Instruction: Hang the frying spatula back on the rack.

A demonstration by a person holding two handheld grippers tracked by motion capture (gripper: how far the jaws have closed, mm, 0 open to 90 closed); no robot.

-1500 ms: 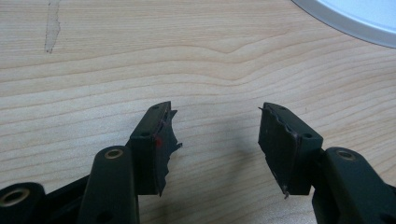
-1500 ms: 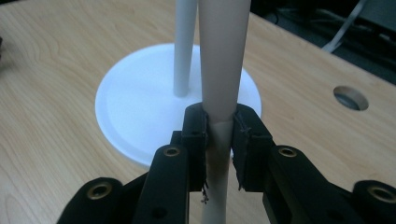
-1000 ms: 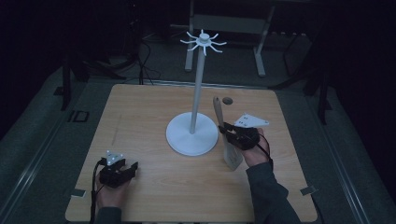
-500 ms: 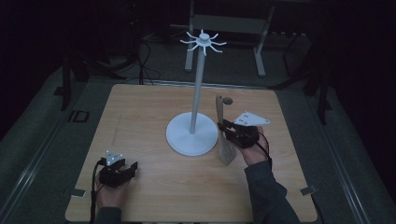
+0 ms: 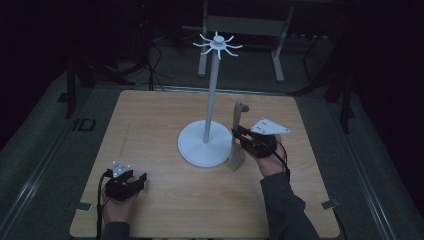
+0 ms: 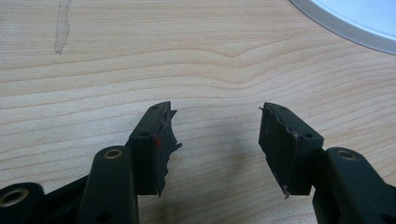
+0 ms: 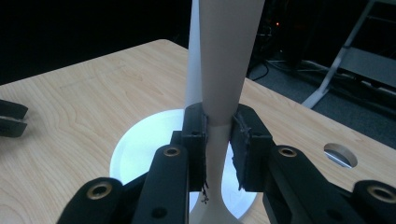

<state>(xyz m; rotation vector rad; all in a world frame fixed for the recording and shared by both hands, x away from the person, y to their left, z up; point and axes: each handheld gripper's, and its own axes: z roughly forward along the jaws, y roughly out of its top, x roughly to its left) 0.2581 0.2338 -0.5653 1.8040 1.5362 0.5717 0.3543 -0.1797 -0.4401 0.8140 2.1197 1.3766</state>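
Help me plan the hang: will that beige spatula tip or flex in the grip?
The spatula looks stiff, keeping straight while upright. Clamped at its narrow neck by the right hand-held gripper, it may pivot. It seems light.

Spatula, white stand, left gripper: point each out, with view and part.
spatula (image 5: 236,131), high view, on its handle above the right gripper.
white stand (image 5: 199,147), high view, on its round base.
left gripper (image 6: 216,140), left gripper view, midway between its open fingers.

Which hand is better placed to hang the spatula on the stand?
Right. The right gripper already clamps the spatula upright beside the stand; the left gripper rests open, far away.
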